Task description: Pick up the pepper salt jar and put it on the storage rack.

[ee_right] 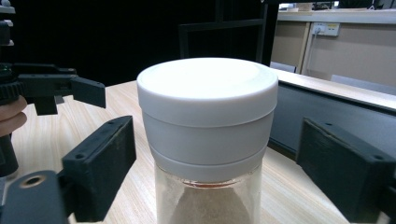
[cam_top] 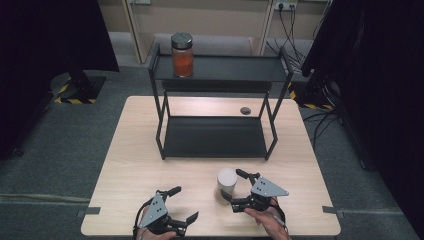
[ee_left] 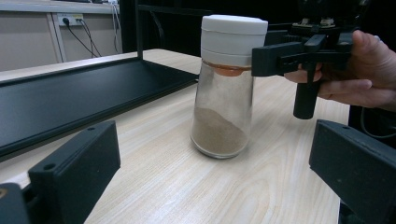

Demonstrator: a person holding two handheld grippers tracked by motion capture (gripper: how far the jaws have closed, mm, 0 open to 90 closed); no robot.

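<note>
left gripper (cam_top: 181, 204): held low in left hand (cam_top: 159, 231), fingers (ee_left: 74, 170) spread wide, nothing between | right gripper (cam_top: 234, 189): gripped by right hand (cam_top: 270, 220), fingers (ee_right: 100, 163) level, parted, not pressing

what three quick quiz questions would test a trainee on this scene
1. True or false: the right gripper has its jaws on either side of the white-lidded jar.
2. Where does the orange-filled jar stand? A) the rack's top shelf B) the rack's bottom shelf C) the table
3. What does the left gripper hold?

Key: 1 true, with gaps on both sides. 2 A, on the black rack. 3 nothing; it is open.
</note>
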